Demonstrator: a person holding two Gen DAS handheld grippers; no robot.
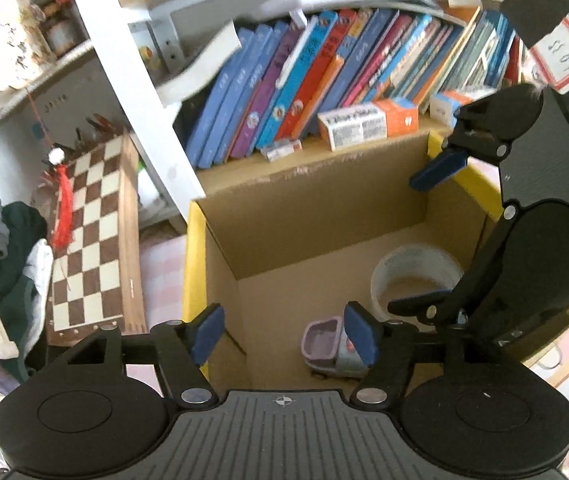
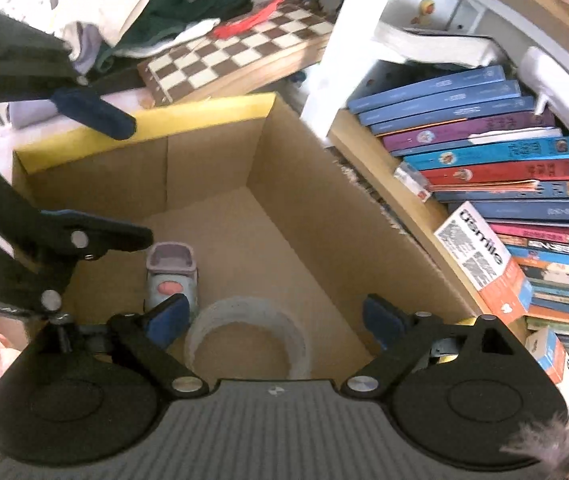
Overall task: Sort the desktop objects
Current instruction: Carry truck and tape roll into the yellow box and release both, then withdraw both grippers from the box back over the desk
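Both grippers hover over the box (image 1: 284, 216), jaws spread wide, gripping nothing: left (image 1: 284, 334), right (image 2: 274, 322). On the box floor lie 2 things, the tape roll (image 2: 246, 334) and, at its 10 o'clock, the toy (image 2: 172, 272).

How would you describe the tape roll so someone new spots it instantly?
Find the open cardboard box with yellow flap edges, standing in front of the bookshelf. Two things lie on its floor. The tape roll is the pale translucent ring lying flat, cardboard showing through its hole, beside the small lilac-and-grey toy truck, which is boxy, not round.
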